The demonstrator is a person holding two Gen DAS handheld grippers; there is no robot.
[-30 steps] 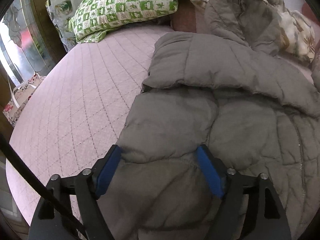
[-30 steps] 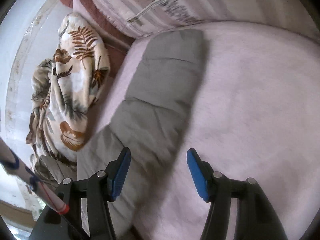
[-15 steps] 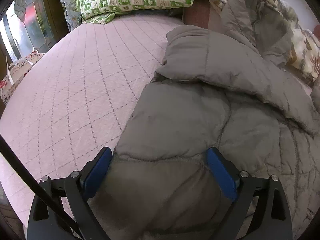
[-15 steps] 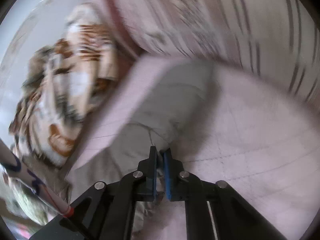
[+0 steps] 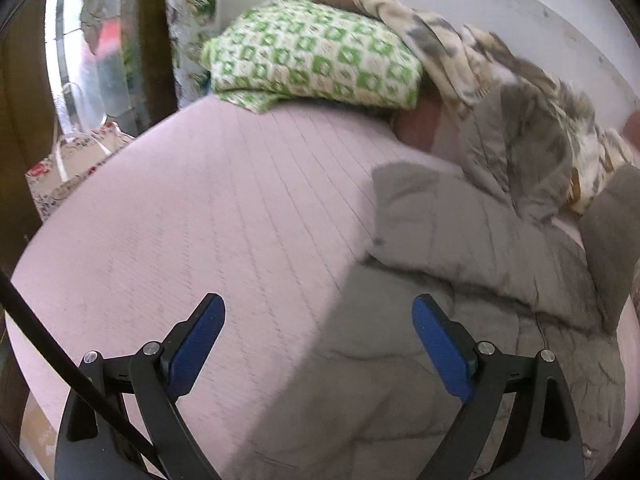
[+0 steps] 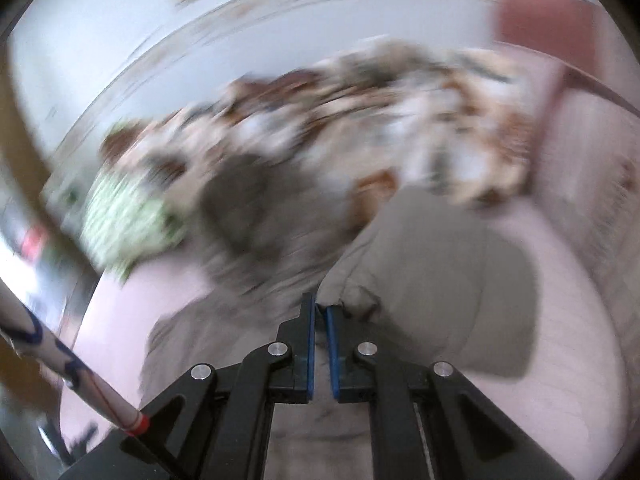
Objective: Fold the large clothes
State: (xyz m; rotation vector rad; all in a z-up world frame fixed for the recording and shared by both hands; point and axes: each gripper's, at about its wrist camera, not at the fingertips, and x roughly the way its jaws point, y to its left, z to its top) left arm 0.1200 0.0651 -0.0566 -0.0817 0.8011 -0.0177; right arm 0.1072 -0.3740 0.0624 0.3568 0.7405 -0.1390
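A grey quilted puffer jacket (image 5: 460, 272) lies spread on the pink bed (image 5: 200, 216), filling the right half of the left wrist view. My left gripper (image 5: 318, 314) hangs open above the jacket's left edge, with nothing pressed between its blue pads. In the blurred right wrist view, my right gripper (image 6: 320, 312) is shut on a pinched fold of the jacket's sleeve (image 6: 448, 264), which hangs lifted off the pink bed (image 6: 568, 344). That raised sleeve (image 5: 608, 240) shows at the far right of the left wrist view.
A green-and-white checked pillow (image 5: 312, 56) and a leaf-print blanket (image 5: 480, 72) lie along the head of the bed against the white wall. A floral bag (image 5: 68, 168) stands beside the bed at the left, near a window. The leaf-print blanket (image 6: 400, 128) is smeared by motion.
My right gripper shut on the jacket sleeve and swung up and over, rolling as it went. My left gripper opened wider and lifted off the jacket's hem, backing away.
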